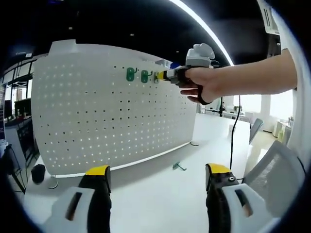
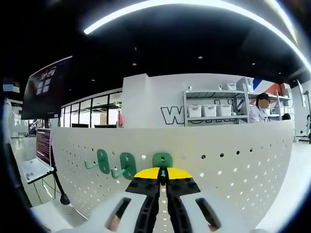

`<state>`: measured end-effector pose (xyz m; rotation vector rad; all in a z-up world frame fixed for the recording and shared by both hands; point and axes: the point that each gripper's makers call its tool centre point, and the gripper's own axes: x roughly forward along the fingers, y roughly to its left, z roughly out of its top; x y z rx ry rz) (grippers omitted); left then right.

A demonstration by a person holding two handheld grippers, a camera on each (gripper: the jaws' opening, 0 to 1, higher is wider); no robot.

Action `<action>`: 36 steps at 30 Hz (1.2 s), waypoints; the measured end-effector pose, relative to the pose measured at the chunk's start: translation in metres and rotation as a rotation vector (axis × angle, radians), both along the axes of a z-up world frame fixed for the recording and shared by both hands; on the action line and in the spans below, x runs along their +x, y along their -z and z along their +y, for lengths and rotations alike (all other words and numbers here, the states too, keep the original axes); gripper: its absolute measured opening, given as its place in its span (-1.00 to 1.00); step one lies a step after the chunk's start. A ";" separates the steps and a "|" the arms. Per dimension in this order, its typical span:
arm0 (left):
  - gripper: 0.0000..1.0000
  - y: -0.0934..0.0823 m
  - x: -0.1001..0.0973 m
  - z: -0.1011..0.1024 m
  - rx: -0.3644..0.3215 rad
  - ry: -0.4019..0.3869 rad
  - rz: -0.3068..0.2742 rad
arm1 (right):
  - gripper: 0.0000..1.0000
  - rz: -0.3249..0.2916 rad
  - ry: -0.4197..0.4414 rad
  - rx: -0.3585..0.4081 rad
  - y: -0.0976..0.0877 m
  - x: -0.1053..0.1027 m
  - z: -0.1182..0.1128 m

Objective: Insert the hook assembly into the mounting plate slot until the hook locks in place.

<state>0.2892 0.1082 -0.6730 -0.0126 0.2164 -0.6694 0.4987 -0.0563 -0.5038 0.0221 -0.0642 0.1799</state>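
A white pegboard (image 1: 97,111) stands upright on the white table (image 1: 160,204). Two green hooks (image 1: 130,74) (image 1: 144,76) hang in its upper row. A third green hook (image 1: 156,76) sits against the board to their right, and my right gripper (image 1: 163,75), held by a hand (image 1: 204,85), is shut on it. In the right gripper view that hook's plate (image 2: 162,160) lies flat on the pegboard (image 2: 233,160) just above my right gripper (image 2: 163,174); the other hooks (image 2: 102,161) (image 2: 126,165) hang to its left. My left gripper (image 1: 158,170) is open low over the table.
A loose green hook (image 1: 179,166) lies on the table in front of the board's foot. A black cable (image 1: 233,131) hangs near the right end. A grey chair (image 1: 277,170) stands at the right. A laptop (image 2: 36,158) sits at the left, with shelves (image 2: 209,111) and a person (image 2: 260,109) behind.
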 end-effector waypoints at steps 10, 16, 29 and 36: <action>0.63 0.007 0.000 0.000 0.019 0.000 0.026 | -0.97 0.017 0.032 0.002 0.000 0.001 0.000; 0.66 0.014 -0.001 0.001 0.047 -0.002 0.049 | -0.97 0.021 0.038 0.005 0.001 0.003 0.000; 0.65 0.027 -0.002 0.001 0.074 0.009 0.093 | -0.97 0.023 0.040 -0.003 0.001 0.005 0.001; 0.63 0.027 -0.003 0.000 0.074 0.013 0.095 | -0.96 0.020 0.038 -0.004 0.000 0.003 0.001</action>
